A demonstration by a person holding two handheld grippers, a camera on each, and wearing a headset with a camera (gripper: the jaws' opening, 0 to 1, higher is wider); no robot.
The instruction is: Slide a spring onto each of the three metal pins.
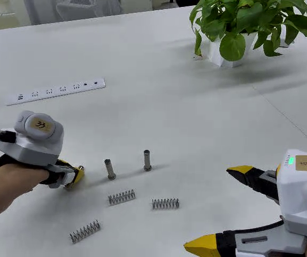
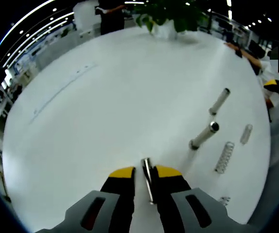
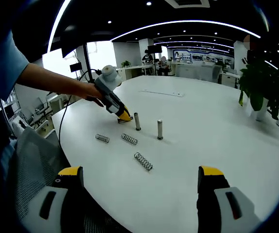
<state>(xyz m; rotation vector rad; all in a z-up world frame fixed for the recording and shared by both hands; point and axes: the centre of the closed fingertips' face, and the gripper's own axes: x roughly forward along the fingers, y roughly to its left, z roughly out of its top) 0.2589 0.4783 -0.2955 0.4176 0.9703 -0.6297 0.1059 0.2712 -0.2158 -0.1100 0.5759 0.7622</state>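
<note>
Two metal pins [image 1: 109,169] [image 1: 147,160] stand upright on the white table [image 1: 196,118]. Just in front of them lie three springs [image 1: 121,197] [image 1: 165,203] [image 1: 85,231]. My left gripper [image 1: 74,175] rests low on the table, left of the pins. It is shut on a third metal pin [image 2: 149,189], which lies between its yellow-tipped jaws. My right gripper [image 1: 220,209] hovers at the bottom right, wide open with nothing between its jaws. The right gripper view shows the left gripper [image 3: 123,115] beside the pins [image 3: 137,121] [image 3: 159,129] and the springs [image 3: 102,138] [image 3: 129,139] [image 3: 143,161].
A white power strip [image 1: 57,91] lies at the far left of the table. A potted green plant [image 1: 244,27] stands at the far right. A person's forearm [image 1: 4,190] comes in from the left edge.
</note>
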